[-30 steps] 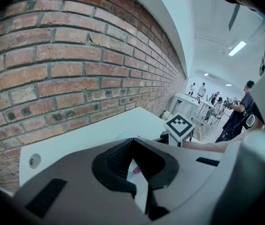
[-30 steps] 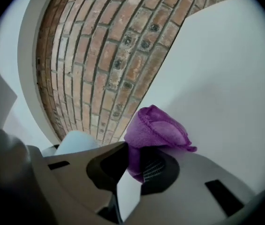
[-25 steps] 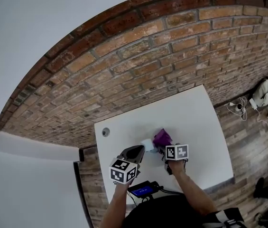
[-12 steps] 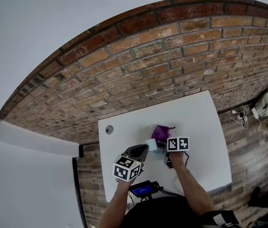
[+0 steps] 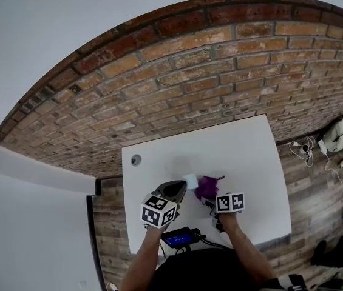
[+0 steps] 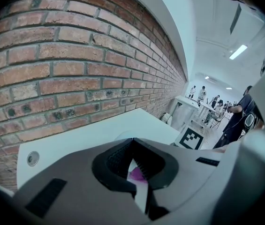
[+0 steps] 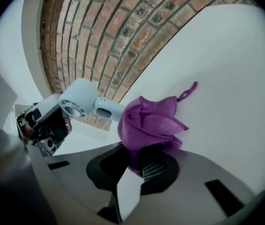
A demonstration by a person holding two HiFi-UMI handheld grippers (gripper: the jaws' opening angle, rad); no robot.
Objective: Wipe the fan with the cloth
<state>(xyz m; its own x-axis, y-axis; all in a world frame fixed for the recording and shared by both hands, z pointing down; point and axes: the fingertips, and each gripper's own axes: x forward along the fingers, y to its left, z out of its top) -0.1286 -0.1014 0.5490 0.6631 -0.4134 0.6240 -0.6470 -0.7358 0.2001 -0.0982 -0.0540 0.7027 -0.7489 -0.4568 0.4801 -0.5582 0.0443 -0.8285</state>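
In the head view, both forearms reached up from the bottom edge over the near part of the white table [image 5: 253, 156]. They angled inward, so the two tools nearly met. The left gripper [image 5: 182, 187] pointed up and right, with its tip at the small pale-blue handheld fan [image 5: 189, 180]. The right gripper [image 5: 212, 197] pointed up and left into the purple cloth [image 5: 207, 186], which lay against the fan's right side. A brick wall [image 5: 189, 71] rose behind the table.

In the left gripper view, the jaws stood closed to a narrow slit. A pale sliver sat in the slit with a fleck of purple beyond it. I took the sliver for the fan, clamped there.

In the right gripper view, the jaws were closed on the gathered base of the cloth [image 7: 151, 121]. The rest of the cloth bloomed past the tips as a soft wad with a small loop trailing off. The fan [image 7: 78, 102] showed its round head at the left gripper's tip, and its stem ran into the cloth.

The fan looked light, rigid and smooth. It would likely twist in a loose pinch, so it was best held on its solid body, away from the grille. The cloth was limp, and gripping its bunched middle left a pad free for rubbing.
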